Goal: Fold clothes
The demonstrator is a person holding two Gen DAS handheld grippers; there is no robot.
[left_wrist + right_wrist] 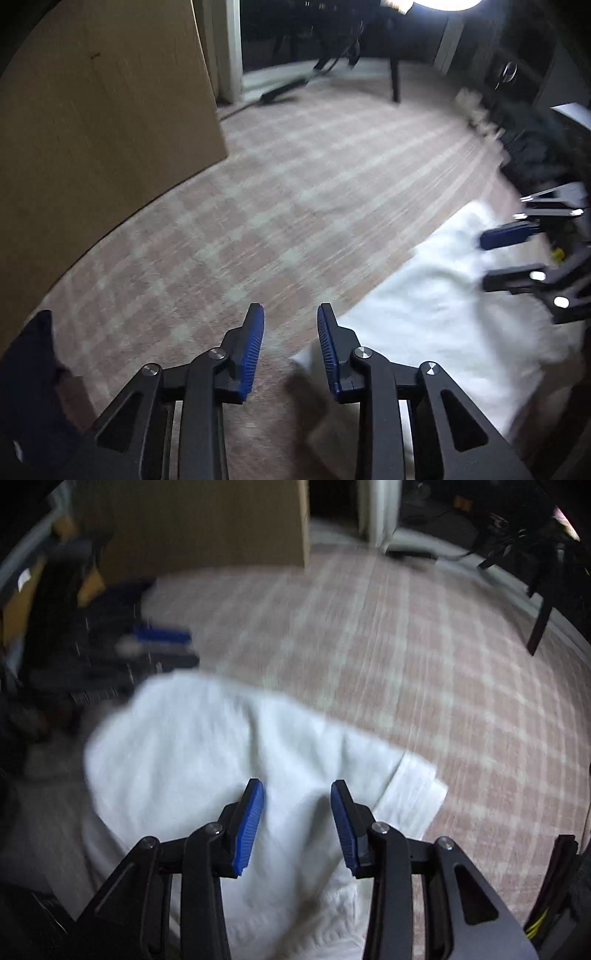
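Lying spread on the pink plaid carpet (295,192), a white garment (207,760) is seen beneath both grippers; the left gripper (290,341) and right gripper (297,818) are held released, nothing being grasped.

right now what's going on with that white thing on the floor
A person is working on a white garment spread on a checked carpet, with a gripper in each hand. The left gripper is open by the garment's corner, nothing between its fingers. The right gripper is open above the cloth's middle and grips nothing. The garment still lies rumpled, one sleeve sticking out, so the folding is not done.
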